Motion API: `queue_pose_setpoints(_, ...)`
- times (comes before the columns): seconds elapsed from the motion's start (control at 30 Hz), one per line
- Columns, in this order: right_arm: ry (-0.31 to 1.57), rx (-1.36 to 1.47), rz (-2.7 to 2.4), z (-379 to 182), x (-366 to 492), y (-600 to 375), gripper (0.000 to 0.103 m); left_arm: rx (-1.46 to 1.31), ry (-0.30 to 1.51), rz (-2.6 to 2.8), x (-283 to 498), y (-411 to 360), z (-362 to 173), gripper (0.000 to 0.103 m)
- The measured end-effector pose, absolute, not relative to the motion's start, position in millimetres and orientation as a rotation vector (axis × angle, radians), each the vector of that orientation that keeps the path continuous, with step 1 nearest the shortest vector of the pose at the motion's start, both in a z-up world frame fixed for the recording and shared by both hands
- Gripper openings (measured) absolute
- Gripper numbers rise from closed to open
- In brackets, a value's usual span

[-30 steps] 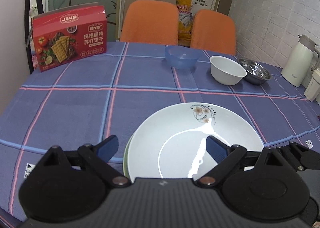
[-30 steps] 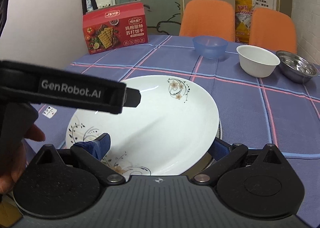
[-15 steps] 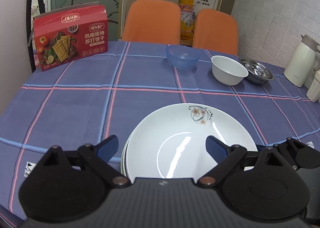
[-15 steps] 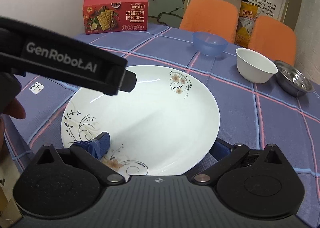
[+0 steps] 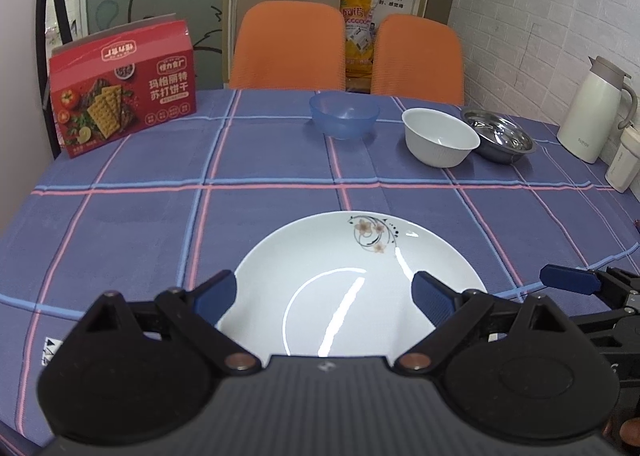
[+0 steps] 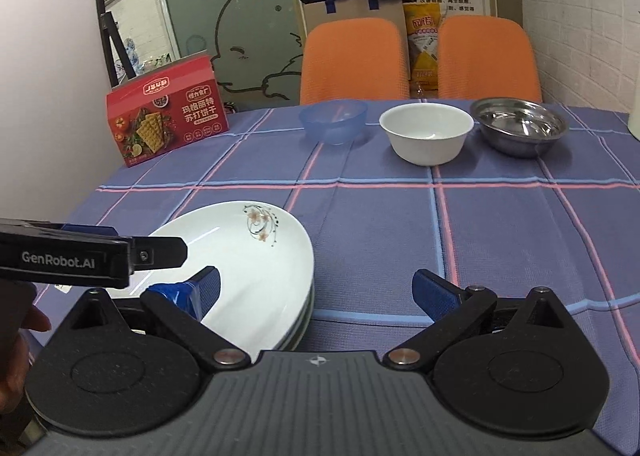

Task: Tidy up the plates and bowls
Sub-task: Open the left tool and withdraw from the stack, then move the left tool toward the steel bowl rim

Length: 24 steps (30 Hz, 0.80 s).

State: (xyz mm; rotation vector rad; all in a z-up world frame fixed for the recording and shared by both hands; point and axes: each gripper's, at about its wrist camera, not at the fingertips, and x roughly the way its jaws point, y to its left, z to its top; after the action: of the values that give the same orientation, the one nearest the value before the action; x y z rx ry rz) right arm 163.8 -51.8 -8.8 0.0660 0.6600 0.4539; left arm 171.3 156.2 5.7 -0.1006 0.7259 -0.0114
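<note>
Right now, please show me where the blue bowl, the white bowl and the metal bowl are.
blue bowl (image 6: pixel 334 124): right wrist view, on its front wall.
white bowl (image 6: pixel 425 142): right wrist view, on its outer front wall.
metal bowl (image 6: pixel 519 123): right wrist view, on its shiny inside.

Matte black two-finger left gripper (image 5: pixel 324 294), blue finger pads (image 5: pixel 212 292), brass pivot screws, white "GenRobot.AI" lettering; right gripper (image 6: pixel 316 292) identical.

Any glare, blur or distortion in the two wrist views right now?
Left wrist: bright streaks of glare on the plate, table lines bowed by the fisheye, dark corners. Right wrist: highlights inside the steel bowl, soft glare on the plate rim; the poster text behind is soft in both.
</note>
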Motion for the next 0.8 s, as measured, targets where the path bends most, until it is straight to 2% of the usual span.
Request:
queue_pose_setpoints(0.53, 0.657, 0.247, 0.345, -26.2, 192.2, -152.0, 0.09, 0.032, 0.771, -0.067, 218.9, 72.3, 16.2, 0.094)
queue_pose_setpoints(0.8, 0.642, 0.255, 0.229, -29.9, 231.7, -220.6, 0.09, 0.099, 0.767, -0.236, 308.8, 1.4, 30.2, 0.094)
